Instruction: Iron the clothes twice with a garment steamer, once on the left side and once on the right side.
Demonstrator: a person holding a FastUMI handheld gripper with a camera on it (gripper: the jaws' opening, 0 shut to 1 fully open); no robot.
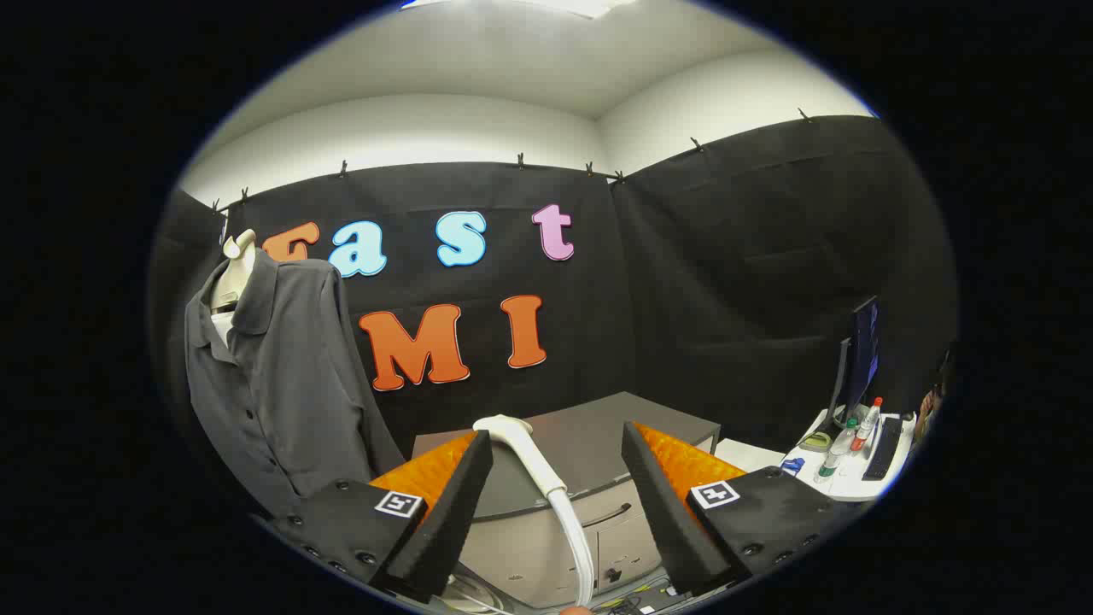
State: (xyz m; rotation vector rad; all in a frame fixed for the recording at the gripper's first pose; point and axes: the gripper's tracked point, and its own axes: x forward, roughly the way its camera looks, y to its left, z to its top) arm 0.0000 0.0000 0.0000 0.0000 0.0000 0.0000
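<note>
Two fingers of my gripper (557, 444) stand spread wide, holding nothing; the steamer head (521, 437) rises between them, untouched, over the cabinet (589, 444), and the shirt (277, 384) hangs beyond, to the left.

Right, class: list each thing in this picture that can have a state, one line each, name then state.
gripper: open, fingers apart either side of the steamer, not touching it.
steamer: resting on the cabinet, hose trailing down, not gripped.
shirt: hanging on a mannequin, collar open.
cabinet: drawers closed.
monitor: on.
</note>
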